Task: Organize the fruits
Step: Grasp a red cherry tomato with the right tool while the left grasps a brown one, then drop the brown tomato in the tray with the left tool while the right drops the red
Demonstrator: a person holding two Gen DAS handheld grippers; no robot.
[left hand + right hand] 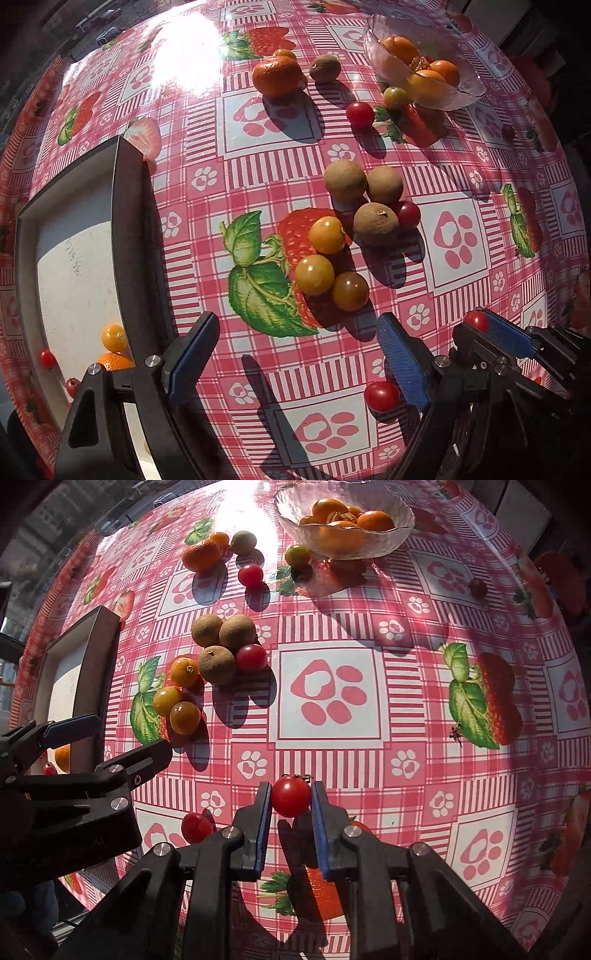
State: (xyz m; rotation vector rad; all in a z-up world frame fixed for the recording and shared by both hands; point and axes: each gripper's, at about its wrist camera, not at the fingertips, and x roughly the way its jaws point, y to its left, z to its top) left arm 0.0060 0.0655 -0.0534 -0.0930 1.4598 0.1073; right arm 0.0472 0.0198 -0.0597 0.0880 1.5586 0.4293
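Fruit is lying scattered over a table (461, 602) dressed in a pink checked oilcloth printed with strawberries and paw prints. At the far side a clear glass bowl (402, 524) is holding several orange fruits, one with a dry papery husk. On the left a dark-rimmed tray (127, 221) with a white floor is holding a yellow-orange round fruit (114, 336), part of a mandarin and two small red fruits; faint handwriting is showing on the white floor, too small to read.

The right gripper (290, 799) is pinching a red cherry tomato (291, 795) between its blue pads, above the near part of the cloth. The left gripper (295, 354) is hanging with its jaws spread wide and nothing between them, just beside the tray's near corner. Another cherry tomato (382, 396) is sitting on the cloth by its right finger.

Mid-table, three brown longans (376, 220), a red tomato (408, 214) and three yellow cherry tomatoes (314, 275) are lying bunched together. Farther back a mandarin (276, 75), a kiwi (325, 68), a red tomato (360, 114) and a greenish tomato (395, 98) are resting near the bowl.
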